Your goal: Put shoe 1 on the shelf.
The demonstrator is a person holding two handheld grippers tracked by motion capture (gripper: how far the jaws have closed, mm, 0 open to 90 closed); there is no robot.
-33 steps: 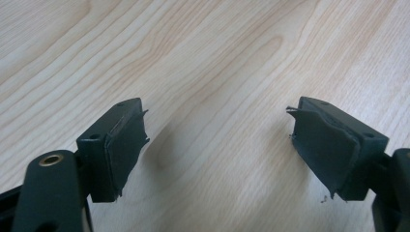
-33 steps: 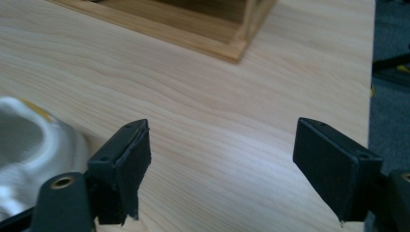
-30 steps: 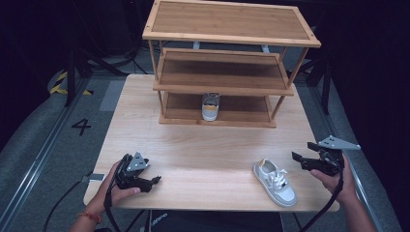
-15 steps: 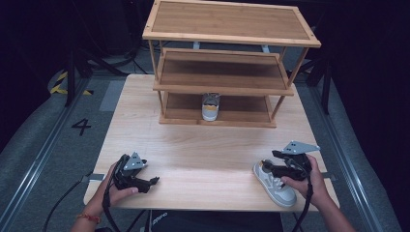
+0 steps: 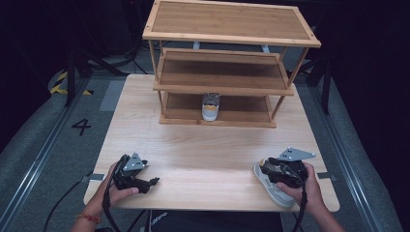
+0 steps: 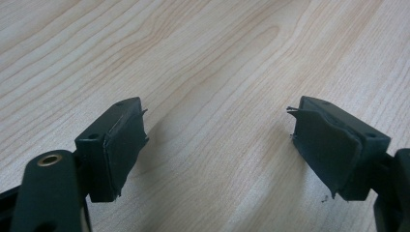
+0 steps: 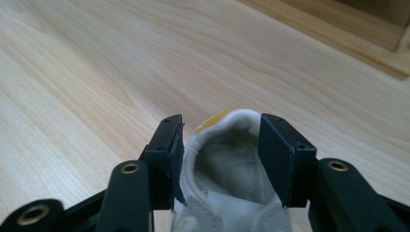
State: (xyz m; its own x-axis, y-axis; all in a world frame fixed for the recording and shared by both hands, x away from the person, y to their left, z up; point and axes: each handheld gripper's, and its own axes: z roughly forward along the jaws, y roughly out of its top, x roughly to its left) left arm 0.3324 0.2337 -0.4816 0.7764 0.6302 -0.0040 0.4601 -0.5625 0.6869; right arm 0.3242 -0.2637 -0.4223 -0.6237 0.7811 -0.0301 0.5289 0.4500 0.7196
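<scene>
- Surface point(image 5: 203, 154): pale wood, carrying a three-tier rack point(image 5: 227, 82) at its far side.
- Shoe point(image 5: 270, 186): white, near right corner; a second shoe point(image 5: 211, 106) sits on the rack's bottom shelf.
- Right claw point(image 7: 220, 145): jaws just closing, pressing the shoe's heel collar.
- Left claw point(image 6: 217, 140): wide open, empty, low over bare wood.

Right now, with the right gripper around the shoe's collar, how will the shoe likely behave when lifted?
The shoe looks soft: its padded collar may squash under the right gripper. Probably light. Held at the heel, its toe may droop.
</scene>
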